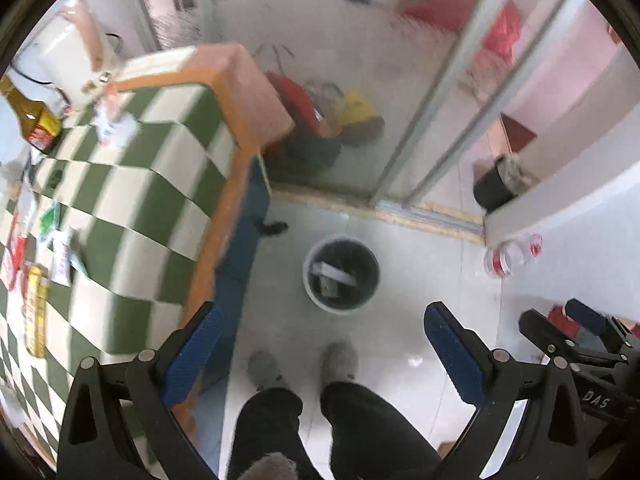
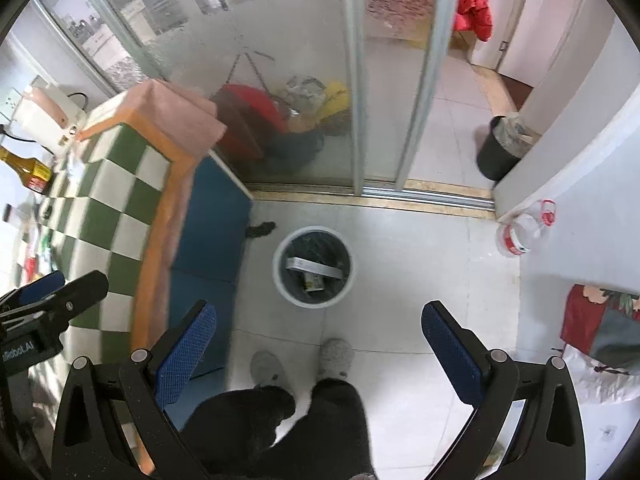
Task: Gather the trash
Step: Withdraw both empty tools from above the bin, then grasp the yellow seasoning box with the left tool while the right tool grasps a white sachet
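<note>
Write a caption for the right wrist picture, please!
Right gripper, jaws open and empty, above the white trash bin on the floor beside the checkered table.

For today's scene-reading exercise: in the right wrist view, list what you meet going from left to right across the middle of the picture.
Oil bottle → checkered tablecloth → blue cabinet front → white trash bin → clear plastic bottle with a red label.
</note>
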`<action>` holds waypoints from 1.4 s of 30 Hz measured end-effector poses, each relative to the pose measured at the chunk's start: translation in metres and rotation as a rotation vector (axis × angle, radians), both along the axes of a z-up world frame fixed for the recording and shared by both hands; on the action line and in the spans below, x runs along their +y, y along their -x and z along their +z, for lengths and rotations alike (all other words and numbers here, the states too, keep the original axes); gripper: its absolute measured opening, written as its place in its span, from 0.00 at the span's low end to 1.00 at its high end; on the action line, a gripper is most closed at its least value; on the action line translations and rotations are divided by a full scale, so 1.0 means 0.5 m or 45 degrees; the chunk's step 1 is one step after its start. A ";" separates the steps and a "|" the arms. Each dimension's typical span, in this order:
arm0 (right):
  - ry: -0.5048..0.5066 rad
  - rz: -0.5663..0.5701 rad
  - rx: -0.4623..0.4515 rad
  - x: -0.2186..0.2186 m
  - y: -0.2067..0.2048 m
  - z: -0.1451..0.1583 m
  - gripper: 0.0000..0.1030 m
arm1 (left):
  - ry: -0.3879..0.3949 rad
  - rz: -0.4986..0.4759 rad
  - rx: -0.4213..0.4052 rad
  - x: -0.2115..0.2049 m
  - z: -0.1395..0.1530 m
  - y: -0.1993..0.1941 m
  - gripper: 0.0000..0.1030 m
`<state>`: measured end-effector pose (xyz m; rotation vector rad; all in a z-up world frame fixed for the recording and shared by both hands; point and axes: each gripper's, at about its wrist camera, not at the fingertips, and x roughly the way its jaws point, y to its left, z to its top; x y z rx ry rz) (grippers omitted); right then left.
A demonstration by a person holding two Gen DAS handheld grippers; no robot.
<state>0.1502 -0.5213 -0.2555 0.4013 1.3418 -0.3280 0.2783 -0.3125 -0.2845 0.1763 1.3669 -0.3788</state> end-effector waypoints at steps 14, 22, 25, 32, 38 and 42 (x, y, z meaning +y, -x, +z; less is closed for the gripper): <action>-0.316 0.385 0.100 0.468 -0.344 -0.059 1.00 | -0.493 0.249 0.053 0.645 -0.058 -0.138 1.00; -0.360 0.490 0.197 0.693 -0.478 -0.155 1.00 | -0.359 0.190 0.254 0.752 -0.180 -0.137 0.79; -0.352 0.492 0.199 0.738 -0.506 -0.175 1.00 | -0.339 0.194 0.240 0.757 -0.192 -0.143 0.61; -0.387 0.417 0.217 0.802 -0.550 -0.245 0.88 | -0.307 0.519 0.188 0.812 -0.186 -0.121 0.59; -0.282 0.557 0.164 0.876 -0.546 -0.237 0.43 | -0.307 0.600 0.150 0.817 -0.191 -0.103 0.61; -0.271 0.578 0.135 0.878 -0.529 -0.234 0.08 | -0.325 0.544 0.074 0.795 -0.182 -0.107 0.57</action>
